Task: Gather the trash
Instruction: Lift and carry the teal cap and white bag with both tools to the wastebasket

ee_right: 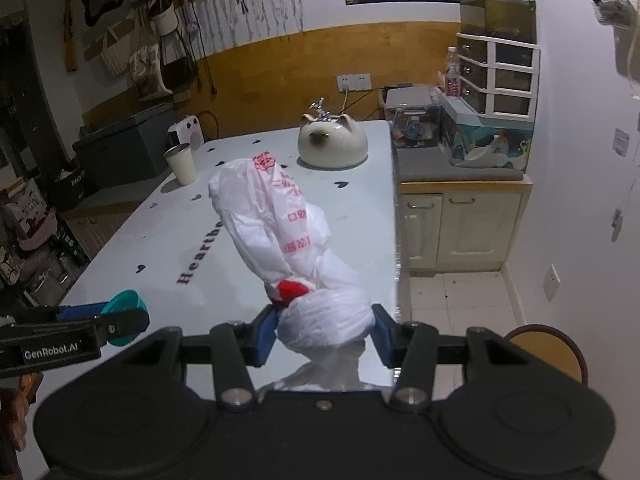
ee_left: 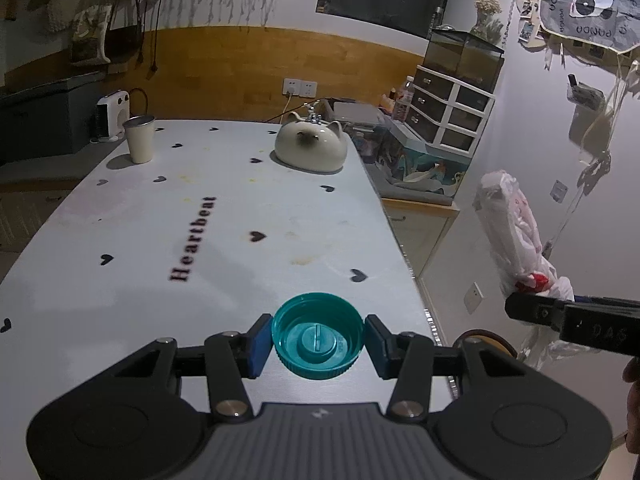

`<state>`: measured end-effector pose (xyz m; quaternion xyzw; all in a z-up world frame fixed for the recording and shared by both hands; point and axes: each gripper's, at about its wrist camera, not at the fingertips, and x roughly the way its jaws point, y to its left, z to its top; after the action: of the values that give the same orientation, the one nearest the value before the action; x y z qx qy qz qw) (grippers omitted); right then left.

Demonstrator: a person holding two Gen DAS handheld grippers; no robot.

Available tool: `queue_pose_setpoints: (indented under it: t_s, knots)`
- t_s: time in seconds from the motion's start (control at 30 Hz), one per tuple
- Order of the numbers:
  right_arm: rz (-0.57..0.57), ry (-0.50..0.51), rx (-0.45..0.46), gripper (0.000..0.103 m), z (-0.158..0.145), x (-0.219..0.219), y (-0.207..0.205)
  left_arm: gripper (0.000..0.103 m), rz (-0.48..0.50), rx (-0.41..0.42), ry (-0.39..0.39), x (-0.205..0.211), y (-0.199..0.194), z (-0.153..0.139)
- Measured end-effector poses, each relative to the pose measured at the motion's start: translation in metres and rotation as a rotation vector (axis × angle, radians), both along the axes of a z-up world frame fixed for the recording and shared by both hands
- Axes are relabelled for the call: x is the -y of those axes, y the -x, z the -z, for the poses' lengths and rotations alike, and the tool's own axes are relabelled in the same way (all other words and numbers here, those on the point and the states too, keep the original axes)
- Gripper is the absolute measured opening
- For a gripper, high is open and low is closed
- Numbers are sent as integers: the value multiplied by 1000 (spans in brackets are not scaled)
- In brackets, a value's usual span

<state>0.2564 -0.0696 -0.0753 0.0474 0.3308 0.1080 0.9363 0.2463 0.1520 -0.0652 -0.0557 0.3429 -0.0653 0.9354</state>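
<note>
Left hand-held gripper [ee_left: 319,339] tilted down over the desk [ee_left: 200,208], its 2 pads clamped on a teal lid [ee_left: 319,336], hollow side up. Right hand-held gripper [ee_right: 326,330], pitched down alike, pinches a white plastic bag [ee_right: 276,216] above the desk's near edge.

Teal plastic lid [ee_left: 318,336], open side up so you see the inner ring, sits low center of the left wrist view. White plastic bag [ee_right: 296,256] with red print, knotted and bunched, fills the right view's middle.
</note>
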Motion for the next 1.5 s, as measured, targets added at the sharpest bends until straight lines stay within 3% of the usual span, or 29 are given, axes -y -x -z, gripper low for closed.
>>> queue_pose_setpoints:
  t_s: [0.5, 0.8, 1.07, 1.23, 1.5]
  knots:
    - [-88, -20, -2, 50, 3, 137, -42, 50, -82, -7, -13, 143, -34, 2]
    - [-77, -11, -40, 50, 23, 222, -90, 50, -39, -55, -6, 229, -88, 25]
    - [45, 18, -123, 50, 68, 302, -123, 50, 90, -149, 14, 301, -146, 68]
    - [151, 34, -208, 50, 109, 350, -138, 50, 184, -260, 52, 349, -181, 110]
    - [238, 9, -422, 51, 195, 399, -161, 50, 226, -454, 66, 388, -207, 180]
